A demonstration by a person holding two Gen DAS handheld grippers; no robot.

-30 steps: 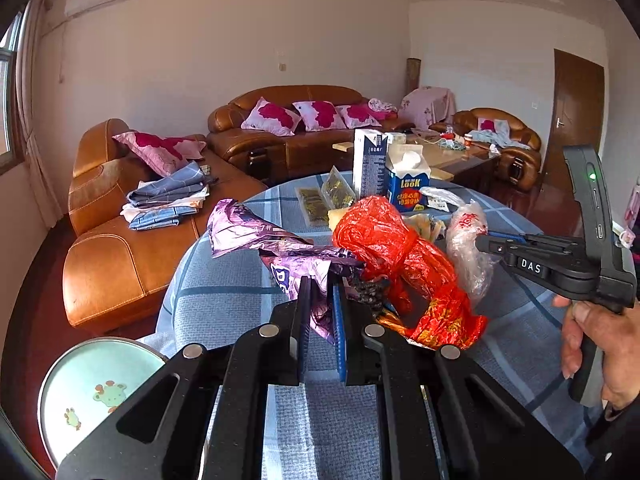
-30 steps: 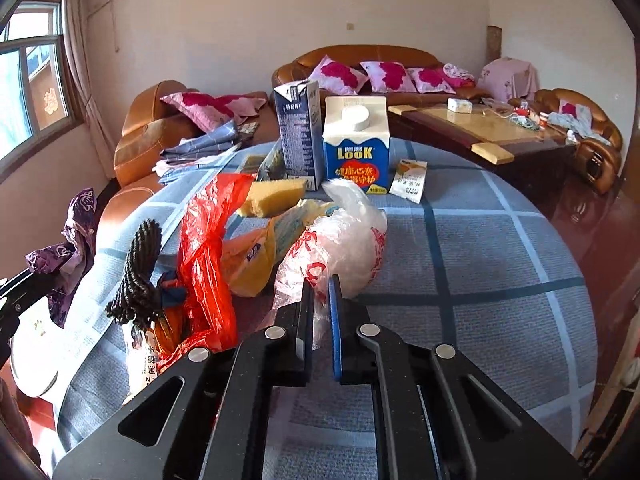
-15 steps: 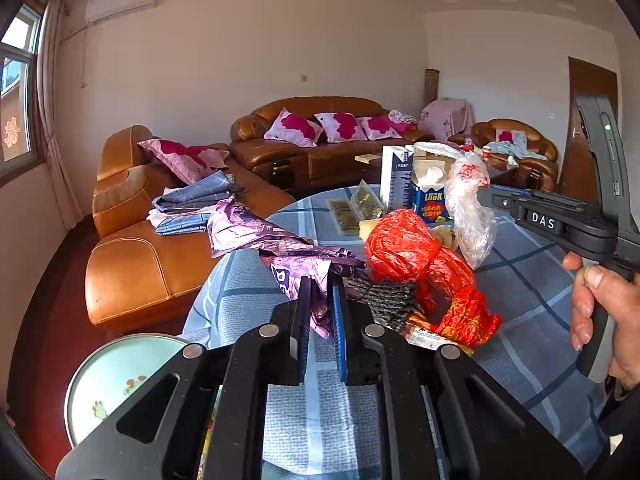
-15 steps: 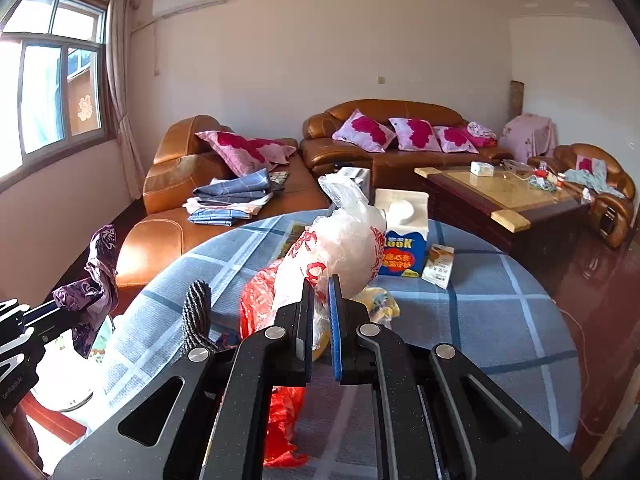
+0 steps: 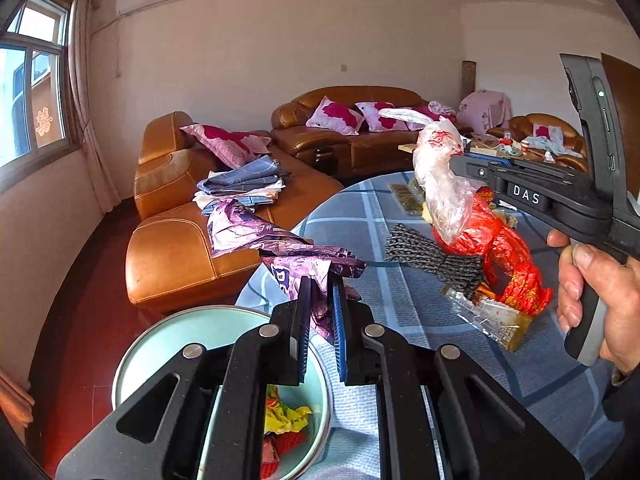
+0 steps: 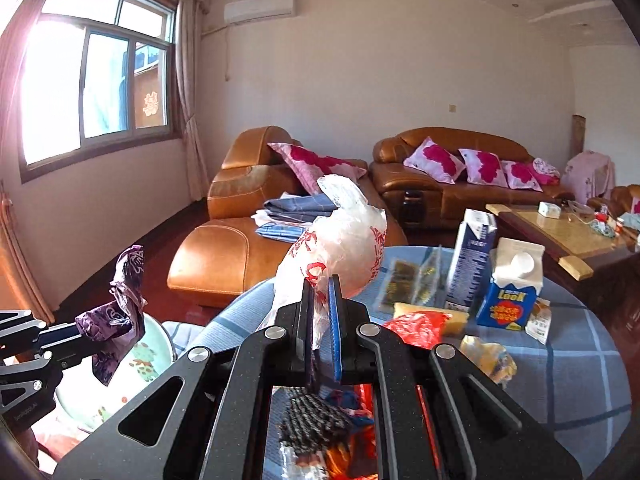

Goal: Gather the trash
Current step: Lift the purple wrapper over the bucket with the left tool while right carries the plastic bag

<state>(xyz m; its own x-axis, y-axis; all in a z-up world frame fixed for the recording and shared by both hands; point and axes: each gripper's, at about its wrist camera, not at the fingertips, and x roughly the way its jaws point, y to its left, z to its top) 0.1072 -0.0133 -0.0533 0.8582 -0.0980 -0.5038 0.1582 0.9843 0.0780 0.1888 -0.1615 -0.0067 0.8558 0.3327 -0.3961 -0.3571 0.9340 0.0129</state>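
Note:
My left gripper point(image 5: 320, 288) is shut on a crumpled purple foil wrapper point(image 5: 260, 236) and holds it above the table's near left edge, over the pale green bin point(image 5: 168, 336). The bin holds yellow and red trash point(image 5: 286, 420). My right gripper point(image 6: 320, 292) is shut on a clear plastic bag with red print point(image 6: 340, 240), lifted above the table. In the left wrist view that bag point(image 5: 440, 184) hangs from the right gripper point(image 5: 456, 164) over a red plastic bag point(image 5: 500, 248) and a dark knitted piece point(image 5: 432, 252).
The round table with a blue checked cloth point(image 6: 568, 368) carries two cartons point(image 6: 508, 292), a yellow sponge point(image 6: 432, 312), clear packets point(image 6: 412, 280) and wrappers. Brown leather sofas point(image 5: 176, 240) with folded cloths stand beyond the table's left edge. A coffee table point(image 6: 568, 232) stands at the right.
Both grippers rose and swung left with their loads. The purple wrapper now hangs over the green bin. The clear bag lifted higher off the table pile.

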